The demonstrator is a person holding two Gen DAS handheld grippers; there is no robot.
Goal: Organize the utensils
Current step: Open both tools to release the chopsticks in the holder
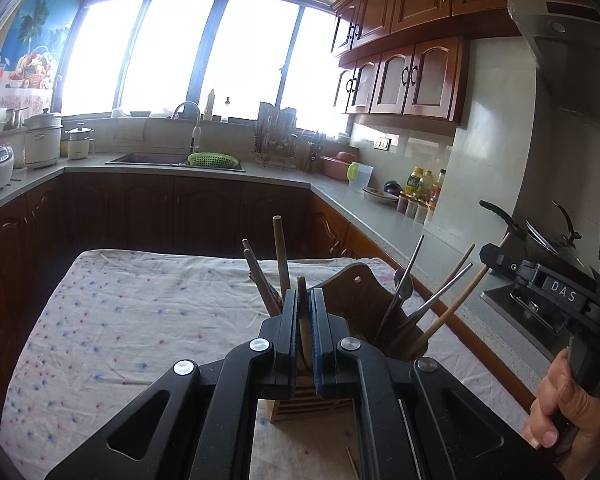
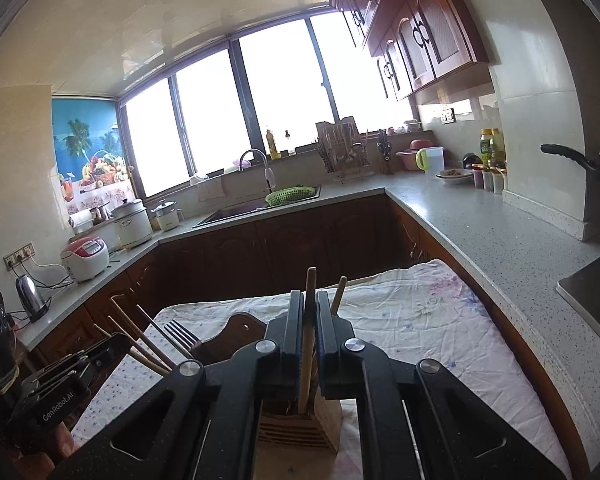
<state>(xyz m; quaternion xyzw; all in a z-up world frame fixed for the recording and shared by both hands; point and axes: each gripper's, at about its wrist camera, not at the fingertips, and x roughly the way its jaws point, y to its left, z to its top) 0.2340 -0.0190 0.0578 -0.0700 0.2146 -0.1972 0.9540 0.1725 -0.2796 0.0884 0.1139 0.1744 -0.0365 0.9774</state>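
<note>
A wooden utensil holder [image 1: 300, 400] stands on the cloth-covered table [image 1: 120, 320], with a dark wooden back panel [image 1: 356, 300]. My left gripper [image 1: 303, 300] is shut on a flat wooden utensil handle [image 1: 302, 292] standing in the holder's left slot, beside wooden sticks [image 1: 280, 256]. Metal utensils [image 1: 440, 300] and a chopstick lean in the right slot. My right gripper [image 2: 309, 300] is shut on a wooden stick [image 2: 310, 280] standing in the holder [image 2: 300, 428]. A fork [image 2: 180, 334] and chopsticks [image 2: 140, 340] lean at the left. The right gripper also shows in the left wrist view [image 1: 540, 284].
The floral cloth [image 2: 420, 320] covers the table. A grey countertop [image 2: 480, 232] runs along the right with bottles [image 2: 492, 148], a bowl and a wok [image 1: 548, 240]. A sink with a green basket [image 1: 212, 159] lies far back. Rice cookers [image 2: 86, 258] stand at the left.
</note>
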